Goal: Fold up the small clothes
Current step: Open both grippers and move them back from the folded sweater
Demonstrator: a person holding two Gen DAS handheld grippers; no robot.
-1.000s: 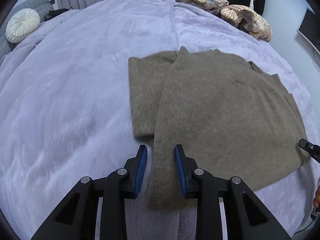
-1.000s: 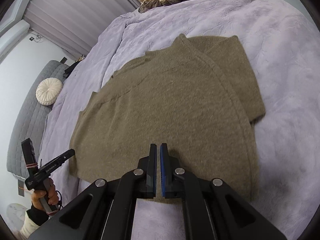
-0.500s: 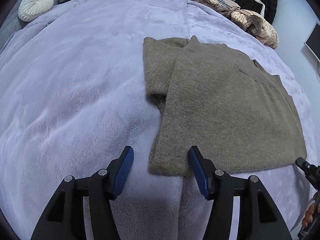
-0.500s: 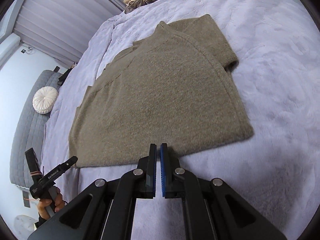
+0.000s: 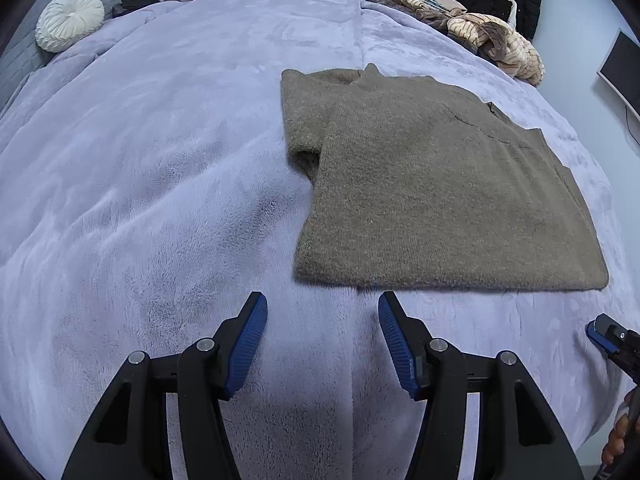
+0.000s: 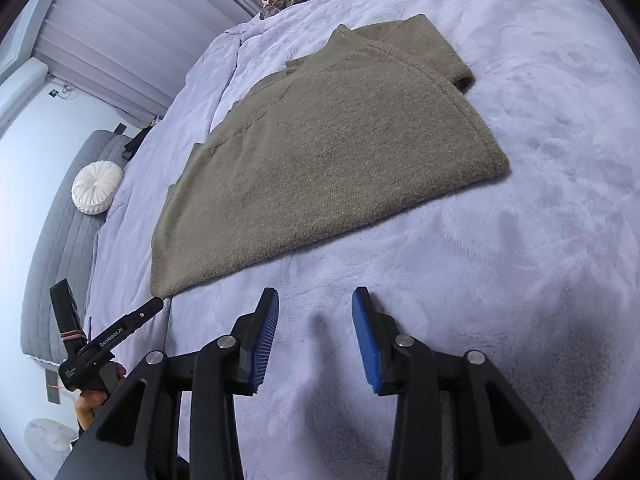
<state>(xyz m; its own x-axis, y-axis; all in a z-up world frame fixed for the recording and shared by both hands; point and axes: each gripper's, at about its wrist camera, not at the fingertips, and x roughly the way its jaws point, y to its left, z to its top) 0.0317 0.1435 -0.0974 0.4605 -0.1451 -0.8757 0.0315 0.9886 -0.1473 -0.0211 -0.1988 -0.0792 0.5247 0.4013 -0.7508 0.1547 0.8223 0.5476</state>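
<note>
An olive-brown knit sweater (image 5: 432, 184) lies flat on the lilac blanket, folded lengthwise with one short sleeve showing at its far left. It also shows in the right wrist view (image 6: 328, 148). My left gripper (image 5: 322, 340) is open and empty, just short of the sweater's near hem. My right gripper (image 6: 314, 336) is open and empty, hovering over the blanket in front of the hem. The left gripper shows at the lower left of the right wrist view (image 6: 116, 332). The right gripper's tip shows at the right edge of the left wrist view (image 5: 608, 332).
The lilac fleece blanket (image 5: 160, 160) covers the whole bed. A pile of striped and beige clothes (image 5: 492, 40) lies at the far corner. A round white cushion (image 5: 70, 20) sits on a grey sofa at the far left. A monitor (image 5: 620, 68) hangs on the right wall.
Both grippers pulled back off the sweater toward the near edge of the bed. The left jaws widened. The right jaws, shut before, opened.
</note>
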